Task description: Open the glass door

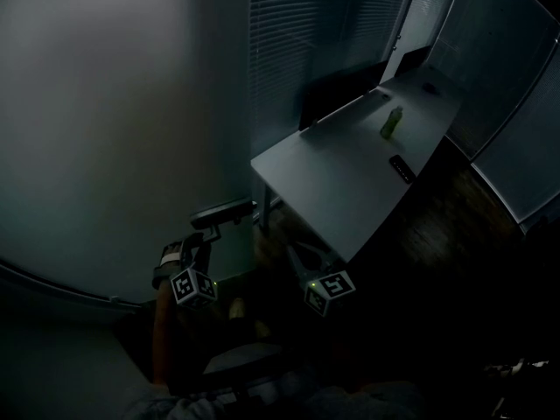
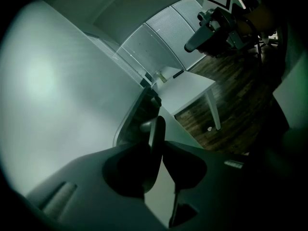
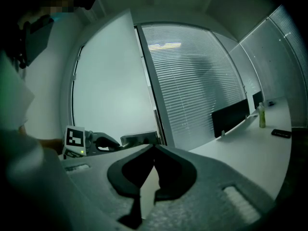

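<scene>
Office, we judge (a meeting room or a glass-walled work bay; we cannot tell which). A frosted glass door (image 1: 105, 129) with a lever handle (image 1: 223, 213) sits in a run of glazed partitions. Slatted blinds (image 1: 297, 51) hang across the panes beside it. One long white table (image 1: 341, 182) stands on slim legs over a dark wood-plank floor (image 1: 437, 226). On the table we note a dark upright screen (image 1: 337, 90) at the edge nearest the blinds, a green bottle (image 1: 390, 122) and a flat black device (image 1: 402, 168). The lighting is dim throughout.
</scene>
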